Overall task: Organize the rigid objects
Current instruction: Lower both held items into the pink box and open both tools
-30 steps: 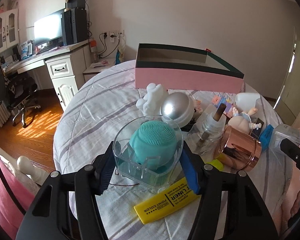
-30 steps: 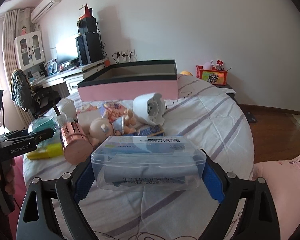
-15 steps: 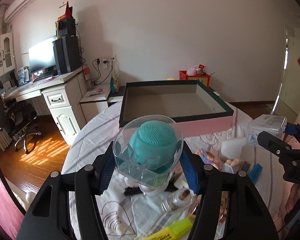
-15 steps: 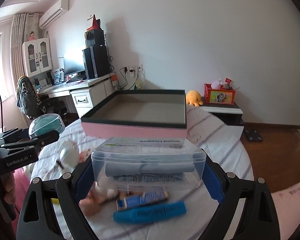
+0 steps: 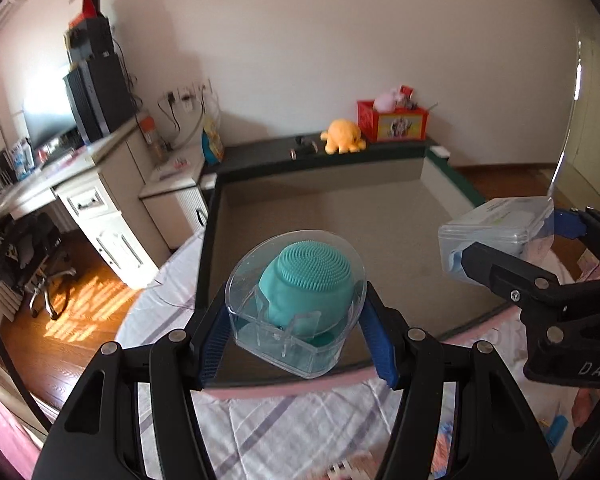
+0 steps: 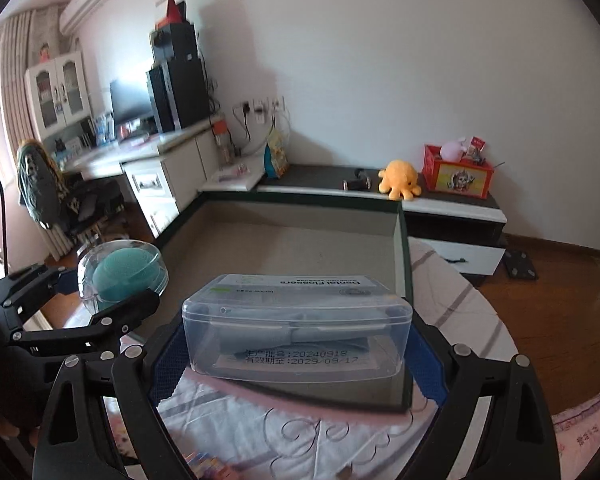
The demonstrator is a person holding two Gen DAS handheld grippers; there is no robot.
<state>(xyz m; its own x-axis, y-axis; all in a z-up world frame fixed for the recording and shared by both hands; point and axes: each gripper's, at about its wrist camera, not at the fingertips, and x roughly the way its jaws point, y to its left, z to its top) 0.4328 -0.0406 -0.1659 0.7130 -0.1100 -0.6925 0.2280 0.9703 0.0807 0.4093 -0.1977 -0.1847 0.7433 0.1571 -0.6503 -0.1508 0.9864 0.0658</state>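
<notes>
Jaws grip teal brush case (image 5: 298, 312) and flosser box (image 6: 296, 328) above tray (image 5: 380, 208).

A teal silicone face brush (image 5: 306, 280) sits inside a clear round case (image 5: 296, 308), held above the near left of the open pink box (image 5: 328, 216); a clear dental flosser box (image 6: 296, 324) hangs level over its near right edge
</notes>
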